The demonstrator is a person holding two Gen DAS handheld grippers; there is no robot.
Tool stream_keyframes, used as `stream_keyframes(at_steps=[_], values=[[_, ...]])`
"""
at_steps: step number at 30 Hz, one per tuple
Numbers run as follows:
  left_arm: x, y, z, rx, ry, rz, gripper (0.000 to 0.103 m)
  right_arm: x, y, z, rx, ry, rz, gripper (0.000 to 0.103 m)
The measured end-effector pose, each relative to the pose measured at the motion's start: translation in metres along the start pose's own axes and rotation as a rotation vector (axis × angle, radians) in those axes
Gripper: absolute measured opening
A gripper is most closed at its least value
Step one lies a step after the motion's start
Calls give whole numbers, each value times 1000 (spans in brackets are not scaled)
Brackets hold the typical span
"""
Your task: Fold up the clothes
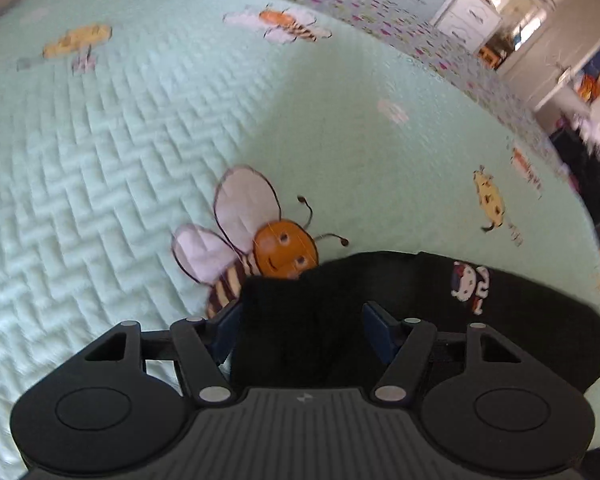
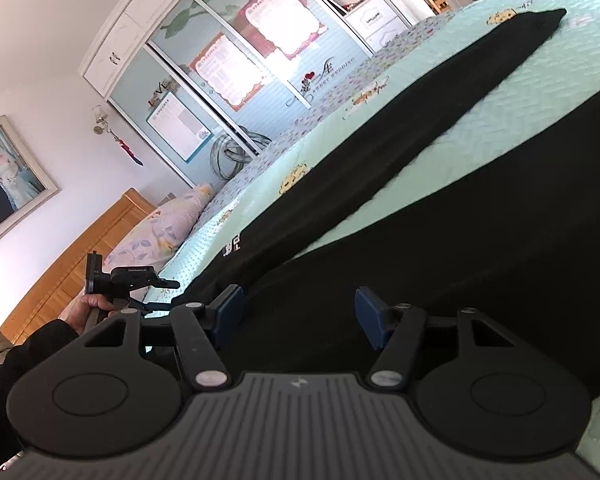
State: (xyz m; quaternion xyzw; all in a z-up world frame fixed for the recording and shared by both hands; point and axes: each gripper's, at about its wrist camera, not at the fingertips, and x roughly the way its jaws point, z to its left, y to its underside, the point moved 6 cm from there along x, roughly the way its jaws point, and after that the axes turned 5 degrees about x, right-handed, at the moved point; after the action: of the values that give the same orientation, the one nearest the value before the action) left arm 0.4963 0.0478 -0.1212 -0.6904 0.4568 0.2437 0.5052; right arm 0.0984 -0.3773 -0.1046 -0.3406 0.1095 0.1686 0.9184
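A black garment [image 2: 400, 152] lies spread on the bed's mint-green quilt [image 1: 120, 152], and from where things stand the folding looks barely begun: in the right wrist view one long strip of the dark cloth runs away up the bed, a wedge of quilt shows beside it, and a broader dark mass fills the near side, so I'd judge that at most a first fold has been laid and most of the squaring-up is left. A small white and red print [image 1: 470, 284] on the cloth shows in the left wrist view, near the garment's edge (next to a big cartoon bee [image 1: 260, 248] stitched on the quilt). The left claw [image 1: 300, 320] points steeply down at that edge, its blue pads wide apart with a raised hump of black cloth between them; they do not seem to press on it. The right claw [image 2: 298, 316] lies low, almost level over the fabric, also standing wide, with cloth beneath but nothing pinched. In the right wrist view a hand [image 2: 96, 304] in a dark sleeve grips the other claw's handle.
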Motion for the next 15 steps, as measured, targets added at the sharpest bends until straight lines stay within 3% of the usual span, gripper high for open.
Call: stream_keyframes(at_steps=[8,15], values=[[4,1,14,-153,147,-42,66,7,3,-7,5,27,24,65],[3,14,17,-165,232,-72,60,9,4,-8,5,38,29,65]])
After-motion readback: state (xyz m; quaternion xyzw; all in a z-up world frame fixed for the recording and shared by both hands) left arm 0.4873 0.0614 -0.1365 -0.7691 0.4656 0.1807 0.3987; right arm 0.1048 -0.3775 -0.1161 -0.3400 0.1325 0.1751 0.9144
